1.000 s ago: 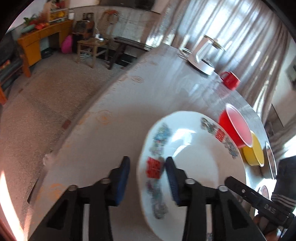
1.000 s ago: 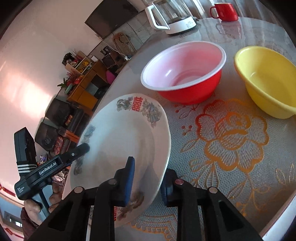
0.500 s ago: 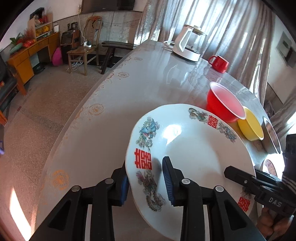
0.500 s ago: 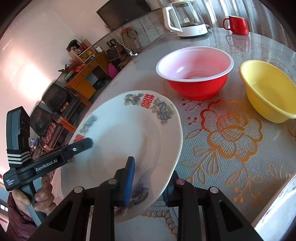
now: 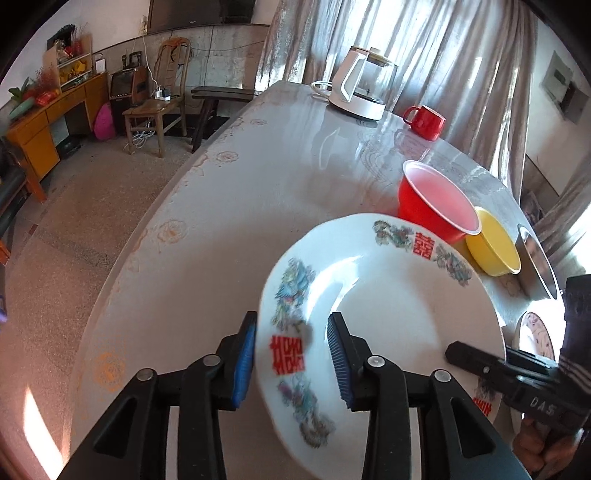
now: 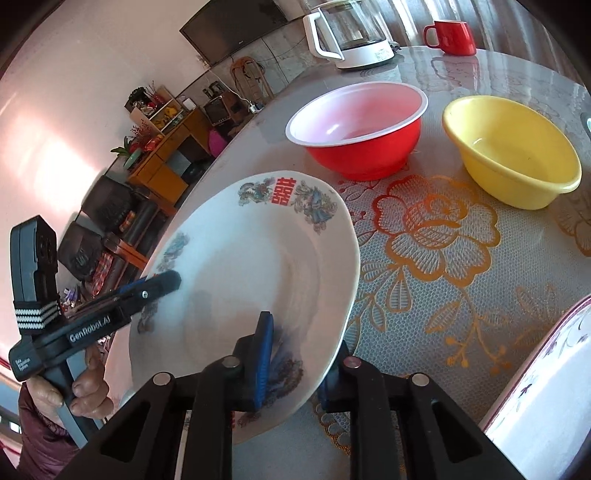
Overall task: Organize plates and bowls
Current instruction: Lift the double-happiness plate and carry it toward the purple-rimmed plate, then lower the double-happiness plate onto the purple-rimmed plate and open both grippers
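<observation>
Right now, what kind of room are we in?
Probably a home living and dining room: a round dining table with an electric kettle, a wall television, a wooden chair.

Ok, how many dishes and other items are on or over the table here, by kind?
Plates: 2 (floral plate, purple-rim plate)
Bowls: 3 (red bowl, yellow bowl, steel bowl)
Kettle: 1
Mug: 1
Total: 7
</observation>
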Available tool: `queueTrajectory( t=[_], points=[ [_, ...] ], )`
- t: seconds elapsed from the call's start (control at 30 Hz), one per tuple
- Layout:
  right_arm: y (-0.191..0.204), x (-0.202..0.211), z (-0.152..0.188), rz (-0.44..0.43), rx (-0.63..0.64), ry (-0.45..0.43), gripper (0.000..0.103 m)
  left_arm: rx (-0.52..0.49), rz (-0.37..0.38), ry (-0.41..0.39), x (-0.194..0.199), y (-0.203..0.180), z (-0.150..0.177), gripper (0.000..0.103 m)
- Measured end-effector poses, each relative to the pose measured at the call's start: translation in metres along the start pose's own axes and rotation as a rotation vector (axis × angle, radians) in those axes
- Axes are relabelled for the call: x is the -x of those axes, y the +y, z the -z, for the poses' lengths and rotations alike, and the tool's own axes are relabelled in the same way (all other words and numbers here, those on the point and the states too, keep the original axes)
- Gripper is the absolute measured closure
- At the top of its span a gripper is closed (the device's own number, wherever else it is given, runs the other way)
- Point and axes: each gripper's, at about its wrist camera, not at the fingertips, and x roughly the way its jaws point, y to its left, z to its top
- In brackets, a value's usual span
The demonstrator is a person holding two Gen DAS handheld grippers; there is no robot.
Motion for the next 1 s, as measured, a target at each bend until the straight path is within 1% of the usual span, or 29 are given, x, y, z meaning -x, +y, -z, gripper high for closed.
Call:
queueTrajectory(
  t=[0.07,0.1,0.3,0.37,0.5,0.67,0.8,1.0],
  points=[
    [0.002,0.000,0.001,0.006,0.019,-0.004,0.082,-0.023,-0.036,-0.006,-0.001,-0.006,-0.001,0.062],
    [0.008,0.000,0.005,0.015,0.032,-0.008,0.081,-0.037,-0.041,-0.009,-0.001,-0.008,0.001,0.062],
    [0.016,0.012,0.010,0.056,0.078,-0.049,0.080,-0.081,-0.012,-0.009,0.007,-0.016,0.013,0.063],
    [0.018,0.016,0.013,0.084,0.098,-0.060,0.080,-0.081,-0.003,-0.011,0.010,-0.019,0.017,0.063],
    [0.015,0.025,0.020,0.102,0.107,-0.074,0.080,-0.087,0.017,-0.020,0.015,-0.025,0.022,0.063],
    [0.017,0.040,0.027,0.127,0.121,-0.118,0.080,-0.099,0.036,-0.061,0.029,-0.034,0.028,0.063],
    [0.016,0.055,0.034,0.126,0.115,-0.150,0.080,-0.111,0.049,-0.097,0.046,-0.046,0.033,0.063],
    [0.003,0.090,0.051,0.128,0.092,-0.201,0.080,-0.156,0.087,-0.139,0.069,-0.078,0.043,0.063]
  ],
)
